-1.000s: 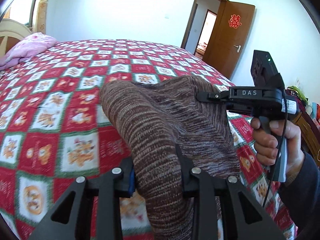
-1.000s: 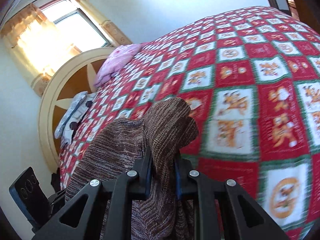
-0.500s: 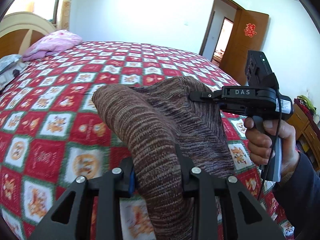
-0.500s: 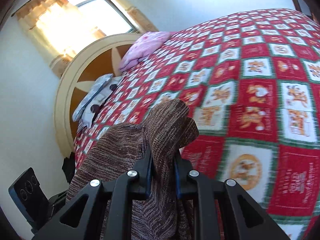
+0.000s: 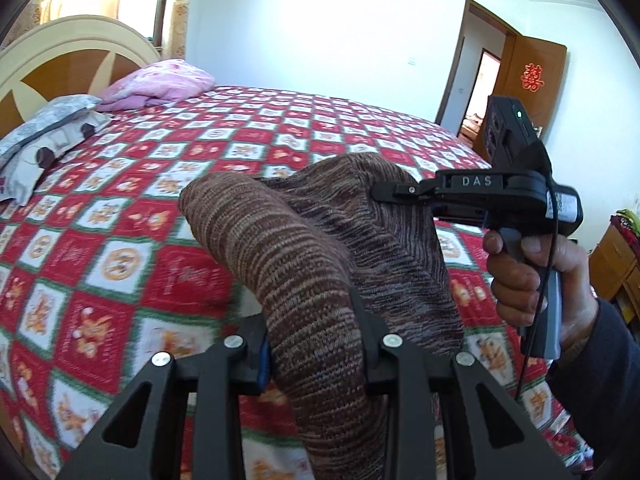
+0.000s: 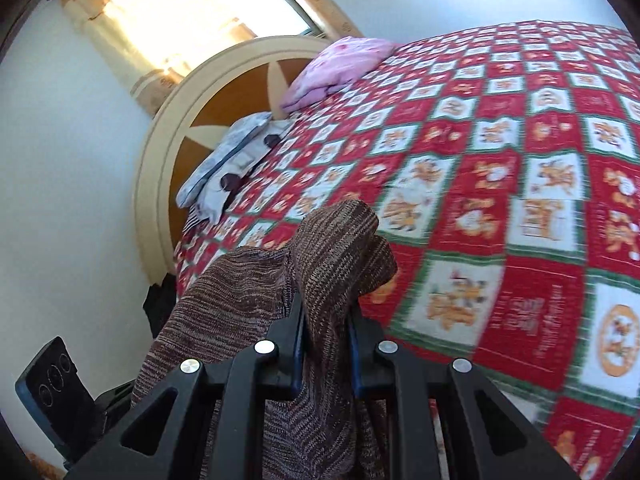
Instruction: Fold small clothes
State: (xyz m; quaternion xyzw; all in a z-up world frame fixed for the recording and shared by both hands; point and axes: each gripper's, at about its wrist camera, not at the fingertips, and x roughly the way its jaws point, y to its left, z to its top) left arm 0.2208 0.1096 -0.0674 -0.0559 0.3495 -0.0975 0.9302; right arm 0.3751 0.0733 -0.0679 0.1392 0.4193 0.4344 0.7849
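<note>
A brown striped knit garment (image 5: 304,264) hangs in the air above the bed, held by both grippers. My left gripper (image 5: 316,340) is shut on a thick fold of it. My right gripper (image 6: 326,320) is shut on another bunched edge of the garment (image 6: 336,248). In the left wrist view the right gripper (image 5: 384,192) shows from the side at the right, in a hand, its fingers clamped on the cloth's far edge. The cloth hides both sets of fingertips.
The bed carries a red, white and green checked quilt (image 5: 120,208). A pink folded blanket (image 5: 160,84) and a grey patterned pillow (image 5: 48,128) lie by the rounded headboard (image 6: 224,92). An open wooden door (image 5: 528,80) and a wooden cabinet (image 5: 616,264) stand at the right.
Both grippers have swung with the garment toward the head of the bed, so the headboard and pillows have come into view. Both grips are unchanged.
</note>
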